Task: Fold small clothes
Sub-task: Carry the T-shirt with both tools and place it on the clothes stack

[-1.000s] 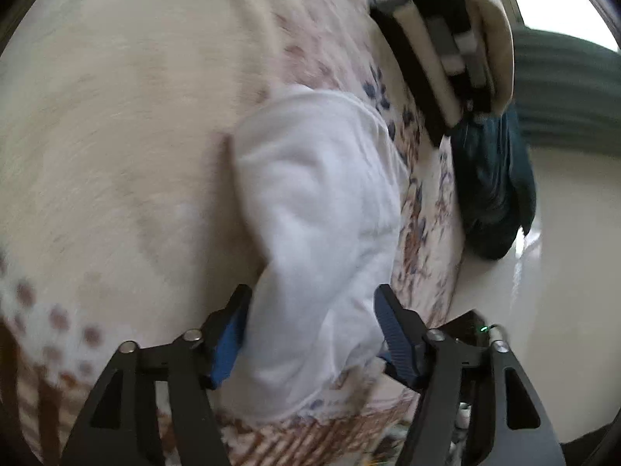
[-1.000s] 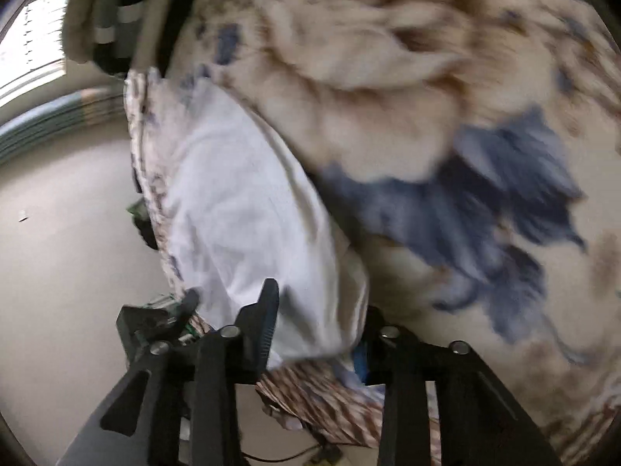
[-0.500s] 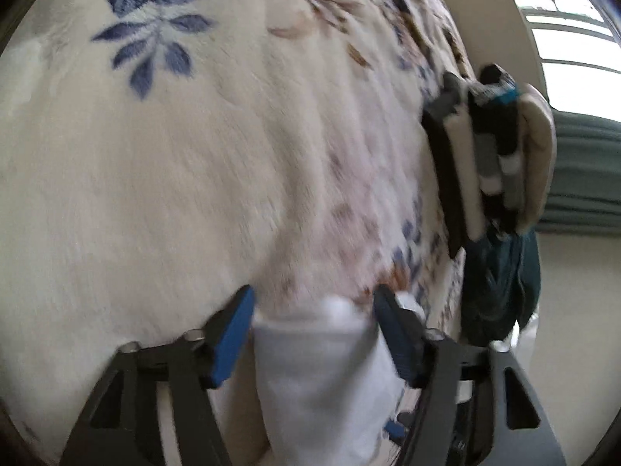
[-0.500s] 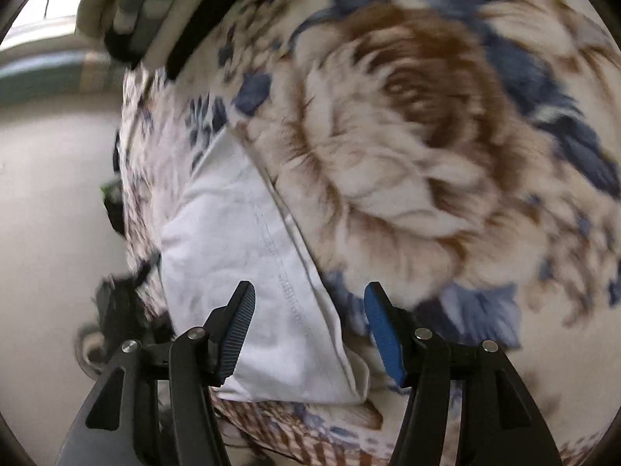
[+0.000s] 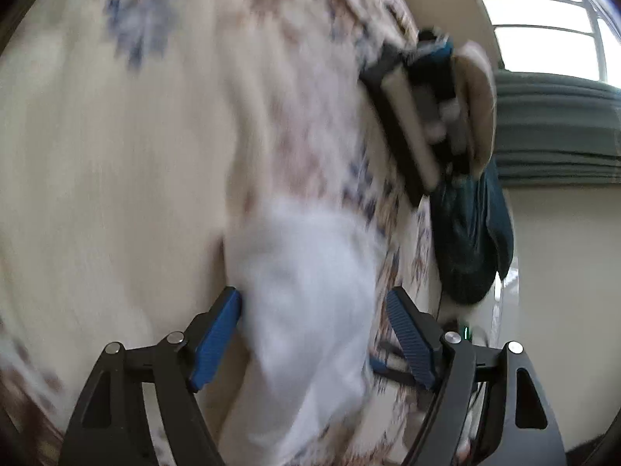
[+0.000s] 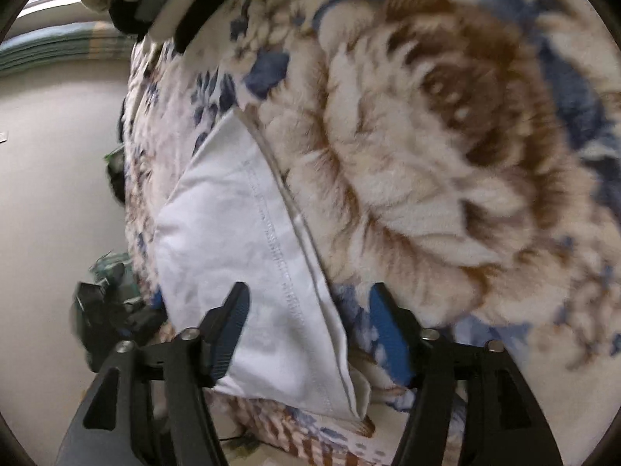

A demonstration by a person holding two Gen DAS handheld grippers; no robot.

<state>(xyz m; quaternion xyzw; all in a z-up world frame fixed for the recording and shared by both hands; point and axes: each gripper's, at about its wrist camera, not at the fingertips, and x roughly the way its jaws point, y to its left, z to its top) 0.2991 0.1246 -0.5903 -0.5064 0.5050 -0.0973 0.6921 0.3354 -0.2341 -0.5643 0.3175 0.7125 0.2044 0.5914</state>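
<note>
Left wrist view: blurred; left gripper (image 5: 314,334) jaws spread wide, white garment (image 5: 306,291) between pads, not pinched; lies near edge of plush floral blanket (image 5: 116,155); risk: soft cloth slipping off edge if dragged.

Right wrist view: right gripper (image 6: 308,330) jaws apart, gripping nothing; thin woven cotton, stitched hem, flat folded wedge; fleece drag could undo fold.

No text, label, brand, number or sign could be read in either wrist view; the left view was blurred.
</note>
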